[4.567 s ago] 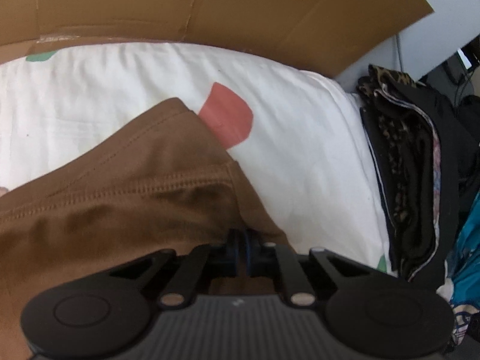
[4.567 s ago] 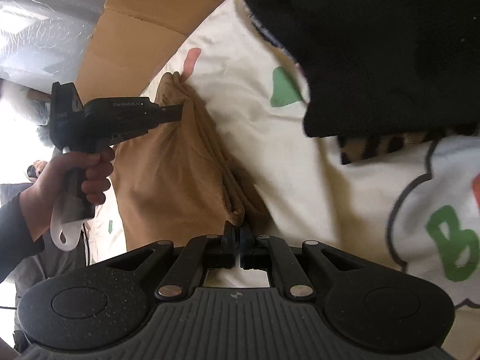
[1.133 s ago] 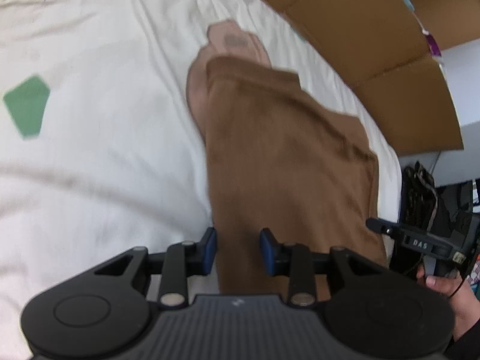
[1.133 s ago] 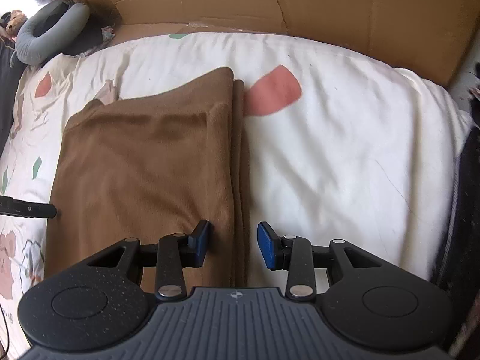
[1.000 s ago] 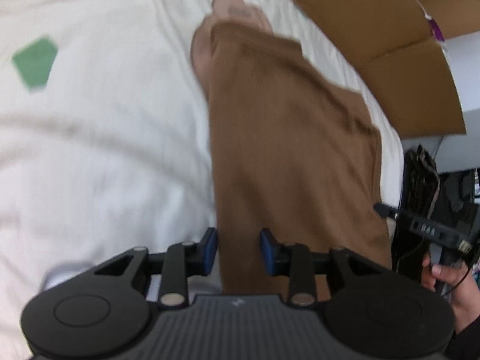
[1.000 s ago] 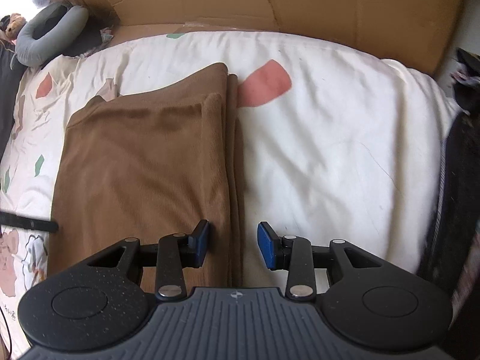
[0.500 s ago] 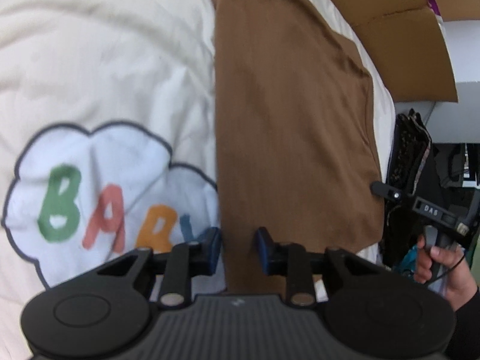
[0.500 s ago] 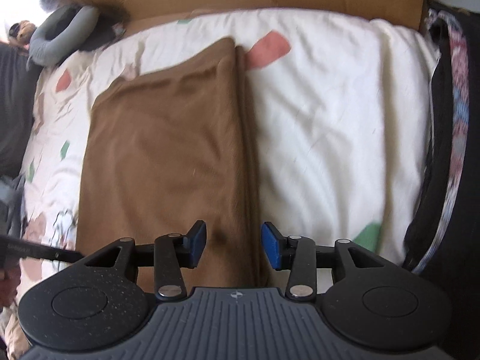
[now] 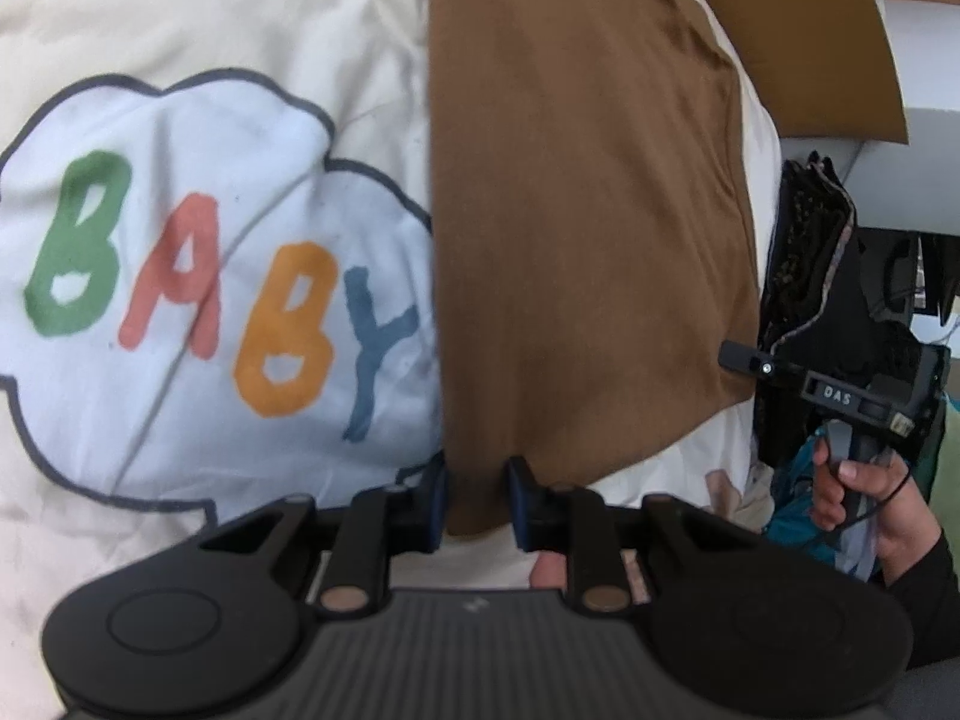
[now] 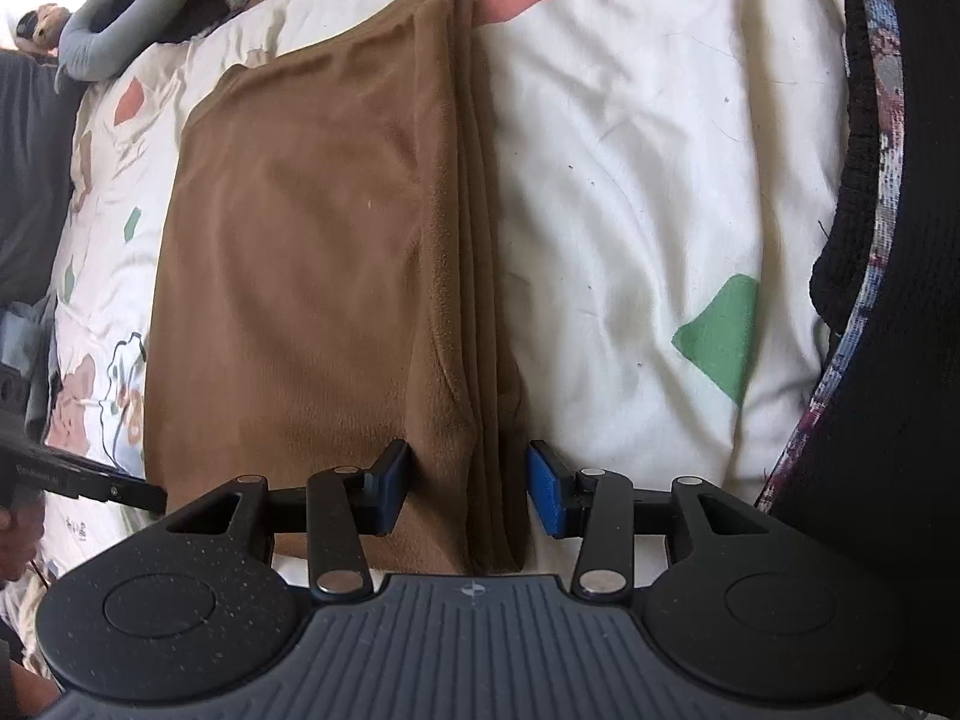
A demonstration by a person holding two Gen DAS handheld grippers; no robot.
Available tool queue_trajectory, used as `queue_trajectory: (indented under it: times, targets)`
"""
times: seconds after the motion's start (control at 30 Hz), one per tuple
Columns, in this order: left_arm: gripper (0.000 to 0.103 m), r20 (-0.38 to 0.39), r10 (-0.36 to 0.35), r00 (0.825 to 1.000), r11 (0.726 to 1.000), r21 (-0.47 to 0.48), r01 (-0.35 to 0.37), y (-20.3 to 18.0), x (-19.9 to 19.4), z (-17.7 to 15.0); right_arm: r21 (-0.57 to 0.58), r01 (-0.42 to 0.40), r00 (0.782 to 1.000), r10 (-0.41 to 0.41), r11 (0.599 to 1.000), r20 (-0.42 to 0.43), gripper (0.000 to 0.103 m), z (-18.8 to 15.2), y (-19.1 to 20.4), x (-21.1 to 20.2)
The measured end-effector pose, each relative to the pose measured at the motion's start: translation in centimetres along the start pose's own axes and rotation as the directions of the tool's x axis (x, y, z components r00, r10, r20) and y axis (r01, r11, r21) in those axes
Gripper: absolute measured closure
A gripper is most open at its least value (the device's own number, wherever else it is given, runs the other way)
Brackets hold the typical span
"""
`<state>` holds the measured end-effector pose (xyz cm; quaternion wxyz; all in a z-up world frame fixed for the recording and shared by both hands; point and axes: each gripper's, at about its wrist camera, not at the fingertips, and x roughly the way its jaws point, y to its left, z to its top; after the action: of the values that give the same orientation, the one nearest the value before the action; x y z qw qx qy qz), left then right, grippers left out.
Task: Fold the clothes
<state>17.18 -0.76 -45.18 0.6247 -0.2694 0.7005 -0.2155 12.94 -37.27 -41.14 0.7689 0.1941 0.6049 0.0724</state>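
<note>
Both claws spread astride the brown garment (image 10: 336, 252) edges (near end cut off), left gripper (image 9: 477, 501) narrowing, right gripper (image 10: 468, 489) widening.

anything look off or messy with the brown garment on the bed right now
Nothing stands out. The brown garment lies flat on the bed sheet as a neat long rectangle. Only its right side shows several stacked fold edges slightly staggered rather than flush. No spills or damage visible.
</note>
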Motion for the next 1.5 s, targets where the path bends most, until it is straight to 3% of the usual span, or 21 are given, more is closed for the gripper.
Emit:
queue_trajectory:
  times: [0.17,0.27,0.4,0.43,0.5,0.6,1.0,1.2,1.33,1.5]
  targets:
    - [0.079,0.021,-0.018,1.0,0.999,0.03,0.017,-0.3,0.5,0.1,-0.029,0.012,1.0,-0.012,1.0,0.0,0.053,0.3,0.6,0.9]
    - [0.08,0.035,-0.046,0.998,0.999,0.001,0.046,0.4,0.3,-0.2,-0.028,0.0,1.0,0.0,1.0,0.0,0.053,0.3,0.3,1.0]
    - [0.09,0.031,-0.059,0.998,0.998,-0.021,0.06,0.4,0.4,-0.4,0.034,-0.048,0.999,0.048,0.998,0.005,0.054,0.1,-0.6,0.7]
    - [0.093,0.029,-0.063,0.998,0.998,-0.025,0.064,0.5,0.3,-0.4,0.053,-0.063,0.998,0.063,0.997,0.006,0.058,0.1,-0.9,0.7]
    - [0.095,0.023,-0.071,0.997,0.997,-0.033,0.072,0.6,0.0,-0.3,0.1,-0.098,0.995,0.098,0.99,0.009,0.08,0.1,-1.5,0.4]
    - [0.096,0.018,-0.087,0.996,0.996,-0.02,0.087,0.3,-1.0,-0.1,0.14,-0.148,0.989,0.147,0.979,0.019,0.091,-0.1,-1.6,-0.3]
    - [0.097,0.02,-0.094,0.995,0.996,0.012,0.094,-0.2,-6.4,0.6,0.27,-0.27,0.961,0.274,0.924,0.023,0.093,-1.7,-0.1,-1.3]
    - [0.097,0.032,-0.055,0.998,0.998,0.022,0.054,-0.1,-7.7,0.9,0.284,-0.315,0.941,0.338,0.906,-0.033,0.094,-3.8,2.2,0.1]
    - [0.097,0.017,-0.02,1.0,0.997,0.077,0.019,0.6,-9.6,1.2,0.276,-0.336,0.927,0.367,0.901,-0.071,0.095,-5.0,3.6,1.0]
    - [0.097,0.008,0.022,1.0,0.996,0.084,-0.023,1.8,-9.7,1.1,0.243,-0.331,0.926,0.364,0.912,-0.105,0.095,-5.2,4.8,1.6]
